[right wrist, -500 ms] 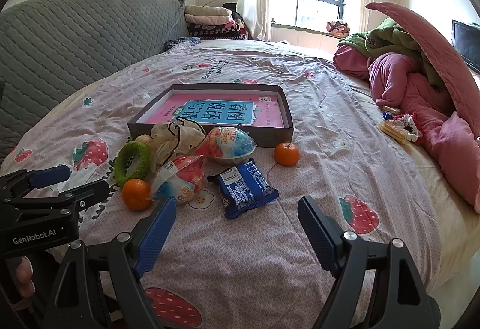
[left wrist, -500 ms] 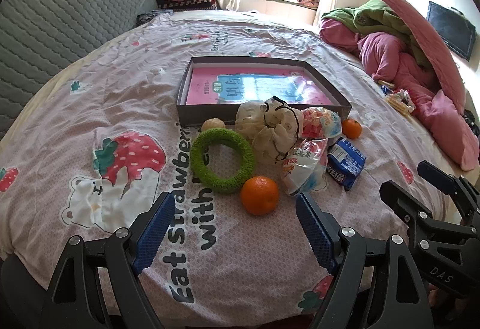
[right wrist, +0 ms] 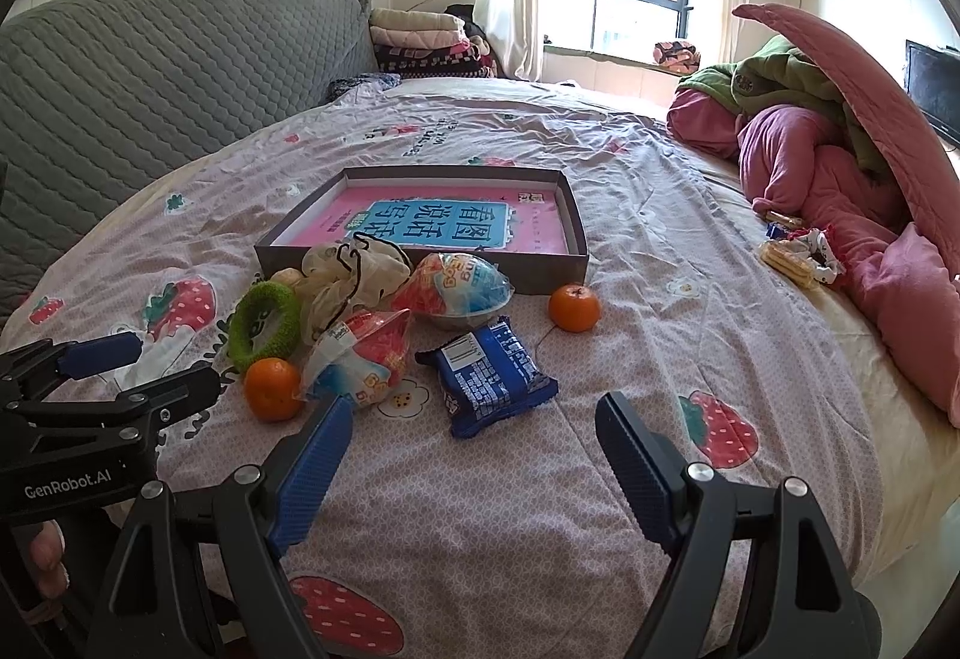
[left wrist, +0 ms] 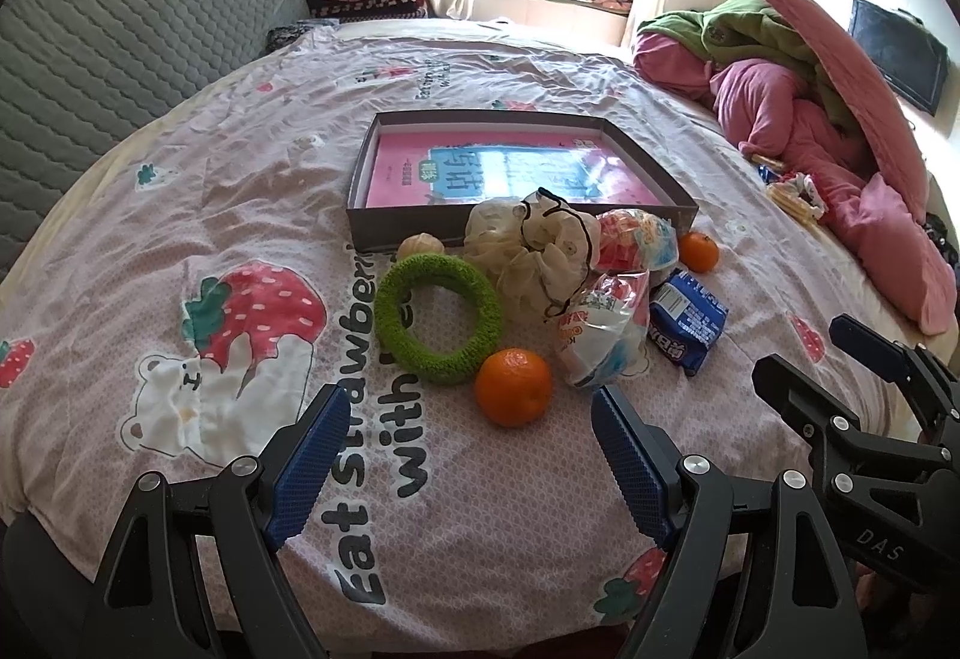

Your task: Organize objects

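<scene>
Your right gripper (right wrist: 474, 455) hangs with its blue-padded jaws spread wide and nothing between them, over the pink strawberry-print bedsheet (right wrist: 630, 251). Just ahead lies a blue foil snack packet (right wrist: 486, 377). Left of it sit a clear red-and-blue snack bag (right wrist: 360, 359) and a round orange tangerine (right wrist: 273, 389), beside a fuzzy green ring (right wrist: 264, 326). A second tangerine (right wrist: 574, 306) rests near the corner of the shallow dark cardboard box (right wrist: 420, 272) holding a pink book. Your left gripper (right wrist: 150, 368) shows at the left edge.
</scene>
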